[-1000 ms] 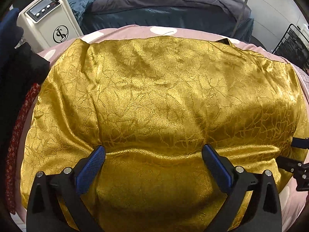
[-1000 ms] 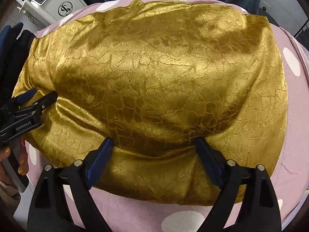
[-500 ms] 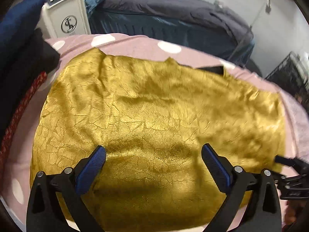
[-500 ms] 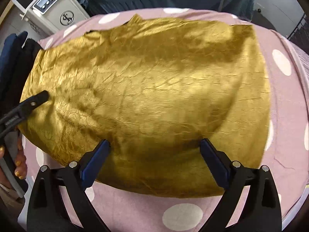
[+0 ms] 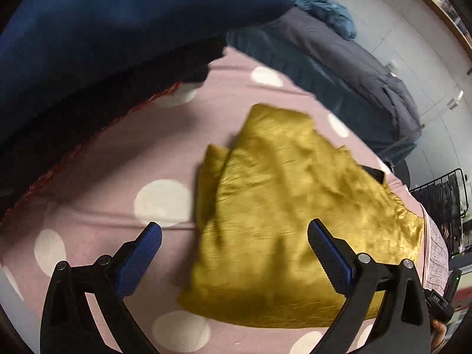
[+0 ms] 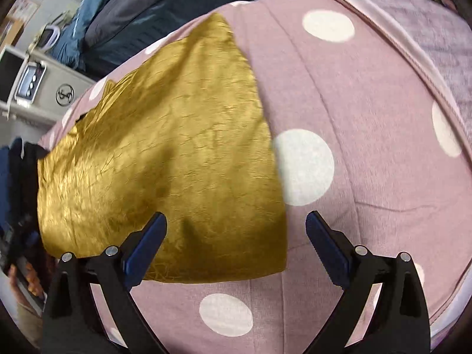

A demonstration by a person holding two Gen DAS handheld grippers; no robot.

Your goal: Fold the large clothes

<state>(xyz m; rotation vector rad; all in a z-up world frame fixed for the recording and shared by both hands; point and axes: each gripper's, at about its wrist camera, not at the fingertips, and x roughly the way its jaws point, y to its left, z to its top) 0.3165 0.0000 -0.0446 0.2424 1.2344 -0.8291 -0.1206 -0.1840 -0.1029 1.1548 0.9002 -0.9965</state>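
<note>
1. Gold, satiny cloth with a crackled weave: the garment [image 5: 295,215] lies folded on the pink spotted cover [image 5: 124,153] of the bed, flat apart from a second layer peeking out along its left edge in my left camera.

2. My left claw [image 5: 234,246] stands wide, jaws apart with nothing between them, above the garment's near left edge, partly over bare cover.

3. My right claw [image 6: 236,236] is wide too and carries nothing. It straddles the garment's near right corner, its left pad over the gold fabric [image 6: 165,153] and its right pad over the cover [image 6: 368,118].

4. I judge the cloth light, limp and slick. It will slump the instant it is lifted, and the stacked layers will likely slide on each other, so a shallow pinch could catch only the top sheet.

5. Best holds, as I see it, are the two near corners. I would bite deep enough to take every layer, close firmly on the hem rather than the smooth middle, and lift both sides evenly so the fold stays square.

6. A dark pile of clothes [image 5: 88,59], blue over black with a red trim, sits close on the left. I would keep the gold piece away from it.
</note>
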